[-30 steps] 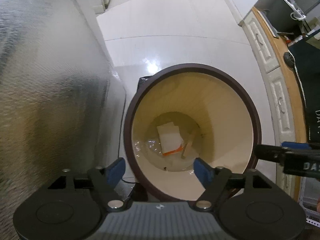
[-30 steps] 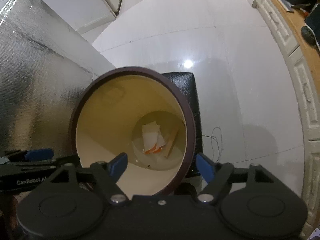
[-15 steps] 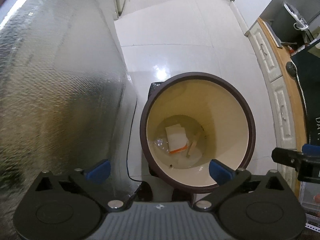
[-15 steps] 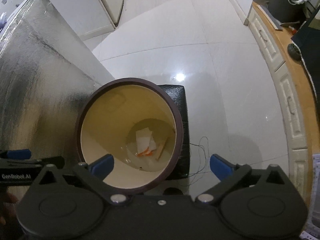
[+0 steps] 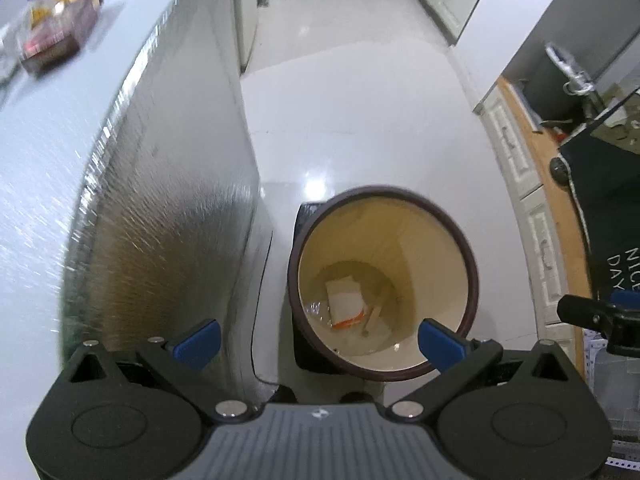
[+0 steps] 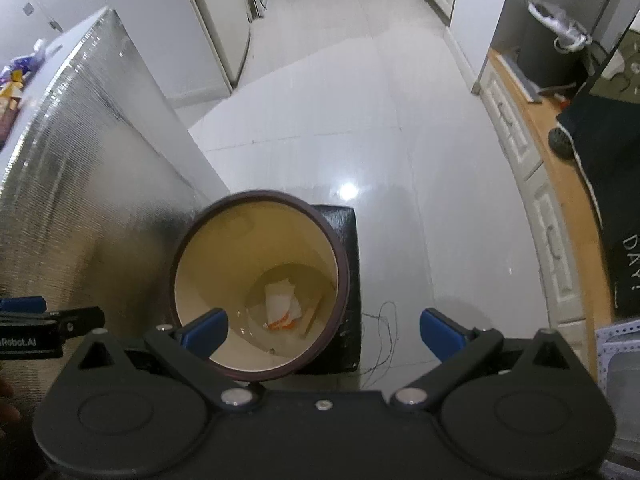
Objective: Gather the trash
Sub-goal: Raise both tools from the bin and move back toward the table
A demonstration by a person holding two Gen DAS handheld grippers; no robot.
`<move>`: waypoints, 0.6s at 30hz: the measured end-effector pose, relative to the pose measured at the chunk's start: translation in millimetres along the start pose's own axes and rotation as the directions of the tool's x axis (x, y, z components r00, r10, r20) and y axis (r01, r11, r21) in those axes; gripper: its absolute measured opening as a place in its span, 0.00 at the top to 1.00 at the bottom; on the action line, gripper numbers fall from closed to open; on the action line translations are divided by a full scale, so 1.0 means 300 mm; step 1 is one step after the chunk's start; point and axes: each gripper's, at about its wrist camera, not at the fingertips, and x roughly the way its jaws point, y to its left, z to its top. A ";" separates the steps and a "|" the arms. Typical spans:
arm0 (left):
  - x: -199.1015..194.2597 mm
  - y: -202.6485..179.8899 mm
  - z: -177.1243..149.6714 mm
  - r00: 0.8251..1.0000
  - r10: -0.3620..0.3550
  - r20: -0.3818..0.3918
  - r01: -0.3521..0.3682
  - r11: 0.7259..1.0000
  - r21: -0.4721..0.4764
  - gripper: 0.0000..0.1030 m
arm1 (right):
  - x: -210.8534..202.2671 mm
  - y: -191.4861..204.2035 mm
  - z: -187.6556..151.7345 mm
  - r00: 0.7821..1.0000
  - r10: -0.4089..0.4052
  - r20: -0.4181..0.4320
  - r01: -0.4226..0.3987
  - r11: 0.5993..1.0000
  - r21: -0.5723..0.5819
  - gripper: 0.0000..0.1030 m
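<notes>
left claw (image 5: pixel 318 342), right claw (image 6: pixel 324 334) both released, empty, above bin (image 5: pixel 472 264); trash (image 5: pixel 346 300) inside.

both wrist views look steeply down, sharing the bin (image 5: pixel 382 280) (image 6: pixel 260 292).

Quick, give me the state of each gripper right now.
Left gripper: open wide, holding nothing, above the bin.
Right gripper: open wide, holding nothing.

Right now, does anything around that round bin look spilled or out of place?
Nothing looks spilled. The trash bin stands upright on a black stool, with white paper and an orange scrap lying at its bottom. One oddity: a thin loose wire trails across the floor tiles beside the stool.
</notes>
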 end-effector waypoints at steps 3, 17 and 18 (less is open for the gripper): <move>-0.066 -0.004 0.010 0.999 -0.025 0.047 0.025 1.000 0.004 0.00 | -0.062 0.012 0.007 0.999 0.009 0.032 -0.009 1.000 -0.007 0.00; -0.363 0.084 0.060 0.964 -0.008 0.265 0.018 0.999 -0.033 0.00 | -0.301 0.177 0.122 0.973 0.085 0.216 -0.060 0.991 -0.118 0.00; -0.379 0.102 0.062 0.962 -0.003 0.274 0.016 0.999 -0.044 0.00 | -0.311 0.196 0.134 0.969 0.095 0.226 -0.066 0.989 -0.132 0.00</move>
